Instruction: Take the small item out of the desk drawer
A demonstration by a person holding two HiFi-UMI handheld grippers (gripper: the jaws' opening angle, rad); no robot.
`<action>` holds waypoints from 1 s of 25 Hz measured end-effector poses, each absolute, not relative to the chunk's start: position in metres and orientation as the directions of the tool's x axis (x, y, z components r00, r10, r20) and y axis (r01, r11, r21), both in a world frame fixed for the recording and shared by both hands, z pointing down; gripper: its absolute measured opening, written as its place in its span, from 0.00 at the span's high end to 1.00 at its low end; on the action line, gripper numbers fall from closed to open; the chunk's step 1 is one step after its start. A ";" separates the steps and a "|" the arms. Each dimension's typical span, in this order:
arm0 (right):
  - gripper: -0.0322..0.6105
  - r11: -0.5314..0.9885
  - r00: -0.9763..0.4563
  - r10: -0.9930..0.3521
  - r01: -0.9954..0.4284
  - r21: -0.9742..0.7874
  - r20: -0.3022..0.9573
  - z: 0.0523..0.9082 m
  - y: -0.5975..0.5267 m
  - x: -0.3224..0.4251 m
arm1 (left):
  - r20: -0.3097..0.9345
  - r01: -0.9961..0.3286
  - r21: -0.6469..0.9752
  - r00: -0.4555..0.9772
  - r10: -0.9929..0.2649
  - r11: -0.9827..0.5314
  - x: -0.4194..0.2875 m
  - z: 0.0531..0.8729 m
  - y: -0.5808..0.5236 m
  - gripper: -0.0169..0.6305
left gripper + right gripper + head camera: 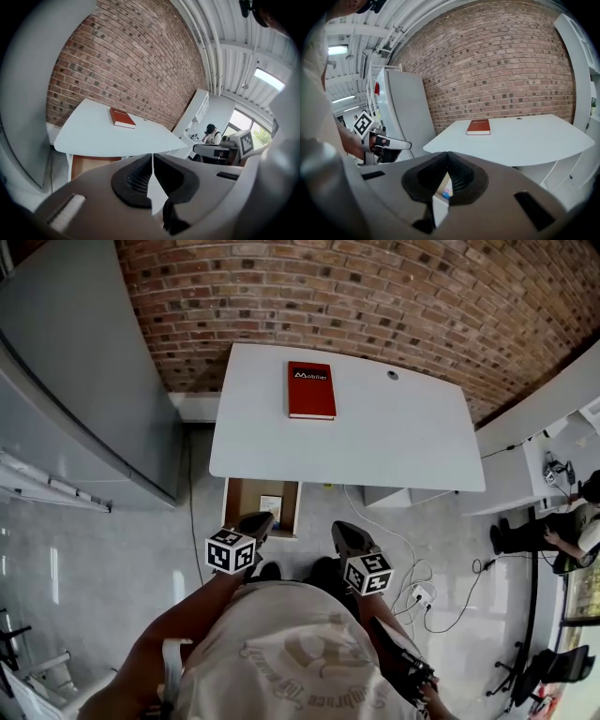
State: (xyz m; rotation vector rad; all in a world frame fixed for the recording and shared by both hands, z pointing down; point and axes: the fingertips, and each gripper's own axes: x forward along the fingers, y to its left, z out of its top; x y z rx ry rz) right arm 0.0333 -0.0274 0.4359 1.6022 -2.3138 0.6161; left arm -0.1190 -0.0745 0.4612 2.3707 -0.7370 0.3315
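Both of my grippers are closed on nothing right now. The left gripper (259,518) has its jaws pressed together, tip to tip, with nothing between them. Same for the right gripper (339,529): its tips meet and it's holding nothing.

The drawer (234,502) is pulled out from under the left front part of the desk (394,442), and its inside is a brownish wood colour. The small item (271,508) is lying in it, on the right half of the drawer floor. It looks like a pale little pack with a bit of blue on it, but it's too small for me to say more. In the right gripper view I catch a blue and pink scrap of it through the slot below my closed jaws.

From the head view my left gripper's tip sits over the drawer's front edge, just beside the item. I can't tell how far above it is, and it isn't touching it as far as I can see. My right gripper is off to the right of the drawer, over the floor.

On top of the desk there's a red book (311,390) lying flat near the back edge. White cables (412,563) trail across the floor under the desk's right side, and a person (562,531) is sitting well off to the right.
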 end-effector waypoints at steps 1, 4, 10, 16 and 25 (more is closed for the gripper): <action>0.94 0.306 -0.361 -0.821 -0.932 -0.194 0.443 0.437 -0.029 0.033 | 0.403 -0.586 0.494 0.809 -0.429 -0.642 -0.121 0.463 -0.076 0.95; 0.94 0.319 -0.376 -0.808 -0.926 -0.201 0.453 0.442 -0.034 0.032 | 0.420 -0.607 0.497 0.793 -0.441 -0.619 -0.126 0.471 -0.076 0.95; 0.94 0.345 -0.408 -0.783 -0.913 -0.219 0.469 0.453 -0.047 0.029 | 0.450 -0.650 0.502 0.760 -0.469 -0.571 -0.138 0.486 -0.082 0.95; 0.94 0.374 -0.448 -0.753 -0.894 -0.247 0.481 0.464 -0.054 0.028 | 0.506 -0.681 0.497 0.731 -0.459 -0.538 -0.133 0.503 -0.080 0.95; 0.94 0.373 -0.485 -0.707 -0.874 -0.312 0.514 0.495 -0.055 0.038 | 0.606 -0.717 0.457 0.684 -0.407 -0.526 -0.121 0.537 -0.079 0.95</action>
